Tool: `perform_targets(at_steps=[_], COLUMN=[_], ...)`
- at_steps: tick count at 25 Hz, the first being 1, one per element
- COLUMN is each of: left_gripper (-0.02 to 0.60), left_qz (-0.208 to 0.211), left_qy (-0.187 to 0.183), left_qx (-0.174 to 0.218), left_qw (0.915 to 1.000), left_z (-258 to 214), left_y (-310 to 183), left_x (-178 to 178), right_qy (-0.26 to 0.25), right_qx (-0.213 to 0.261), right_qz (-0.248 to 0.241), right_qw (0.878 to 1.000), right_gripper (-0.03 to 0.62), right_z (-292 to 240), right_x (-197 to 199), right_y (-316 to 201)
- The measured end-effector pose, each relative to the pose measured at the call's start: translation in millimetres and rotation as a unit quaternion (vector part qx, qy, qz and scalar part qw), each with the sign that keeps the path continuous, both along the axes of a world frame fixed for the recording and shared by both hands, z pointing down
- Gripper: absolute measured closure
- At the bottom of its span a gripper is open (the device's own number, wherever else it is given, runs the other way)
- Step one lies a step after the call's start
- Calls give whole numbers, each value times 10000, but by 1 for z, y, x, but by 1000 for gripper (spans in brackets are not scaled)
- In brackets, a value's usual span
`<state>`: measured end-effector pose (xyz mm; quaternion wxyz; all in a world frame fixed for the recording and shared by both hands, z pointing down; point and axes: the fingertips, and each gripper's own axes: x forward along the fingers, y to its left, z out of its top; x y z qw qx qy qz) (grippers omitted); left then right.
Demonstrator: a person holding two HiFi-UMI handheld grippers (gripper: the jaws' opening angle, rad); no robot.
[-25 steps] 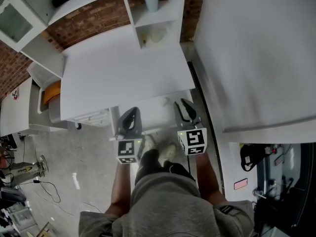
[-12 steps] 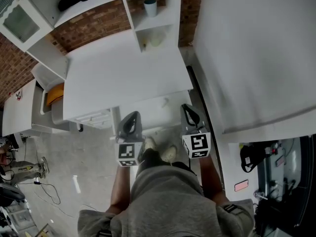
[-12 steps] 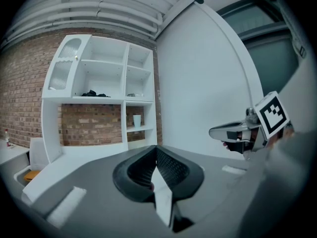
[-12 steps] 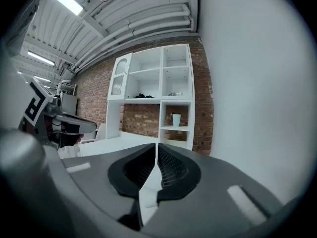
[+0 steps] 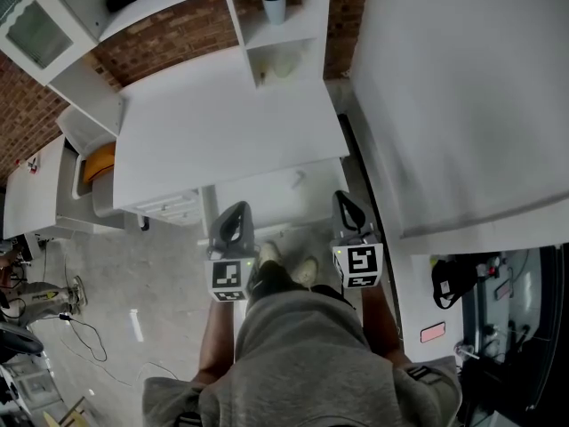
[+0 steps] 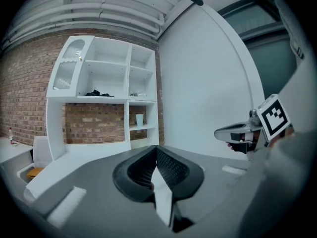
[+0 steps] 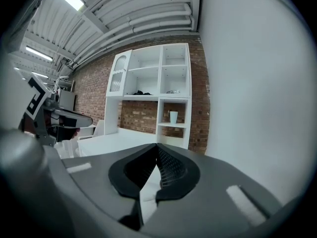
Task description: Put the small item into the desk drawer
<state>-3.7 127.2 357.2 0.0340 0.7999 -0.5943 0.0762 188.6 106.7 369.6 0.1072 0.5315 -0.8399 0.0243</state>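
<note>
Drawer [image 5: 267,201] just beyond left tongs [image 5: 235,213], right tongs [image 5: 345,203]

The left arm [image 5: 212,341] and right arm [image 5: 375,317] reach forward, side by side. The left gripper [image 5: 234,213] and right gripper [image 5: 345,203] both have jaws pressed together, holding nothing.

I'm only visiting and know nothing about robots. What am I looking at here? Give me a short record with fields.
setting: white desk against a brick wall
storage: shelf unit at the desk's far end, a pale cup in one cubby
left gripper: shut, nothing held
right gripper: shut, nothing held
position: both grippers at the desk's near edge, apart from each other
small item: cannot be made out
</note>
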Motion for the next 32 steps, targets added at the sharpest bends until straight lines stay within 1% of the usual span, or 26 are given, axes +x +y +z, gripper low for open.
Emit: perform_targets(at_steps=[3, 8, 13, 21, 32], left_gripper=[569, 569, 569, 569, 569], left_qz=[-27, 4, 1, 28, 33], left_qy=[31, -59, -55, -84, -90], left_qx=[13, -23, 15, -77, -18], left_qw=[10000, 10000, 10000, 9999, 10000], left_z=[-2, 1, 1, 7, 5], left_y=[-2, -4, -6, -9, -16], left_x=[-1, 0, 3, 4, 5], right_qy=[3, -53, -77, -65, -66], right_qx=[-8, -72, -76, -81, -110], right_qz=[-24, -106, -112, -85, -118], right_qw=[10000, 9999, 9999, 9999, 9998], right_gripper=[591, 591, 591, 591, 591], right_z=[3, 3, 5, 7, 6], right_x=[-1, -3, -2, 0, -2], right_y=[-1, -2, -2, -5, -11])
